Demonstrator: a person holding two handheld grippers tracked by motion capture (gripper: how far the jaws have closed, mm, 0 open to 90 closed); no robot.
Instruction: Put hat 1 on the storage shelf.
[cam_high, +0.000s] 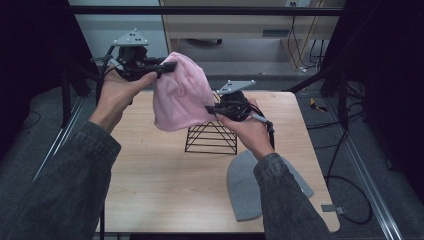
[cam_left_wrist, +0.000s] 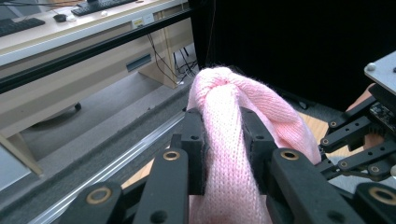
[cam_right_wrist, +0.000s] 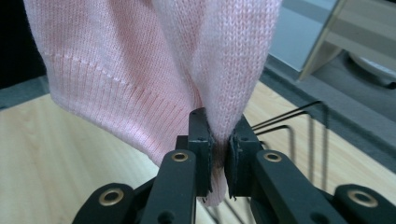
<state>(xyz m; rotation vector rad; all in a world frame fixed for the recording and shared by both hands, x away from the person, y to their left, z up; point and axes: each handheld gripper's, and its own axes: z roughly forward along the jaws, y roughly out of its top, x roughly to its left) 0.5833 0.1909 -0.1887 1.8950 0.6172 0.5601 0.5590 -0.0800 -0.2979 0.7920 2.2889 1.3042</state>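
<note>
Pink knit beanie (cam_high: 179, 95) hangs in the air above the black wire rack (cam_high: 212, 136), clear of the wooden table (cam_high: 150, 175). Left gripper (cam_high: 170, 66) clamps its top bunch; right gripper (cam_high: 211, 110) pinches its lower edge tight. Grey beanie (cam_high: 243, 187) lies flat nearby.

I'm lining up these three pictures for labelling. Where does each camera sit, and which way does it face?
High view: above the person's side, looking forward and down on the table; both forearms, left gripper, right gripper.
Left gripper view: on the left gripper, looking along its fingers shut on the pink hat.
Right gripper view: on the right gripper, facing the hat's hem and wire rack.
All share the hat.
</note>
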